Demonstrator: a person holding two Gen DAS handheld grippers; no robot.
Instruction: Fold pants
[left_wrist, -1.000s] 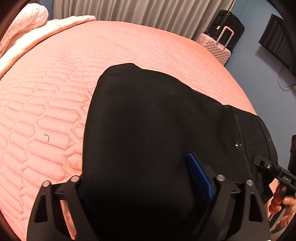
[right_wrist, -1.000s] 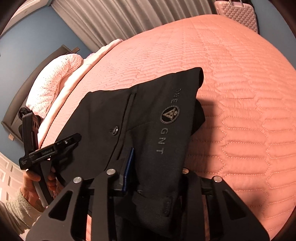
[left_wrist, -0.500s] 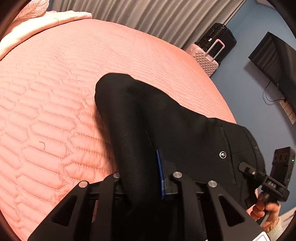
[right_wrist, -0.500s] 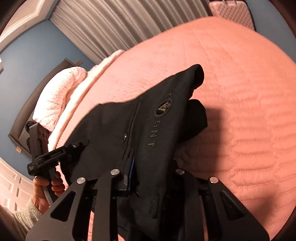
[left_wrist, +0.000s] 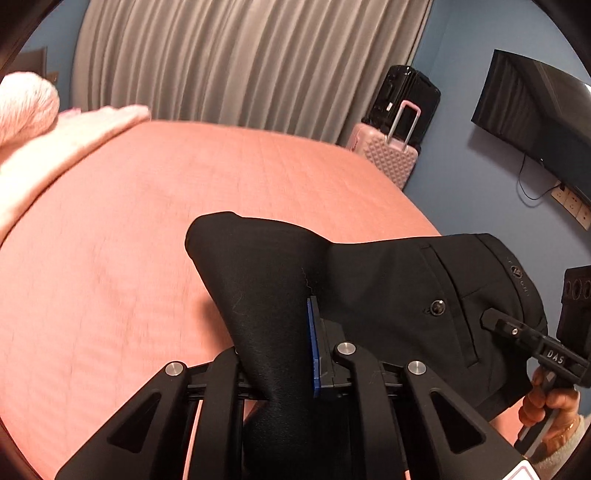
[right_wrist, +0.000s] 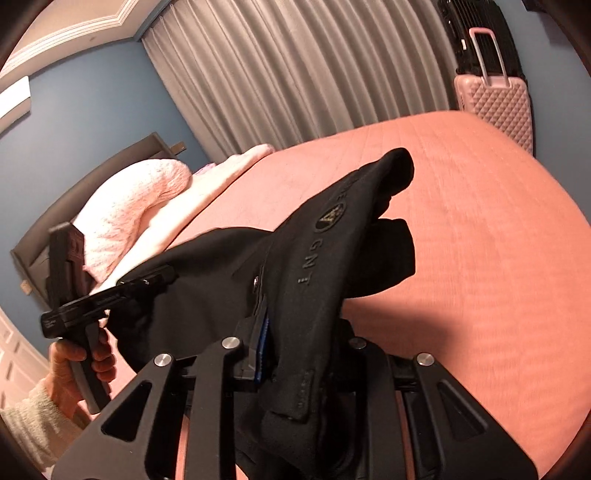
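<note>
The black pants (left_wrist: 388, 280) hang lifted above the salmon quilted bed (left_wrist: 129, 258), stretched between both grippers. My left gripper (left_wrist: 280, 332) is shut on a bunched fold of the leg fabric, which drapes over the blue pad. My right gripper (right_wrist: 303, 332) is shut on the waistband edge of the pants (right_wrist: 221, 266), near the printed logo and the button. The right gripper (left_wrist: 495, 321) also shows at the far right of the left wrist view, held by a hand. At the left of the right wrist view the left gripper (right_wrist: 162, 277) shows, gripped by another hand.
A pink suitcase (left_wrist: 388, 158) and a black suitcase (left_wrist: 406, 99) stand past the bed's far corner by the grey curtain (left_wrist: 240, 62). A dark screen (left_wrist: 535, 122) hangs on the blue wall. A pink pillow (right_wrist: 136, 214) and folded blanket lie at the headboard.
The left jaws closed on the pants fabric. Both grippers then rose, lifting the pants from lying flat on the bed to hanging in the air.
</note>
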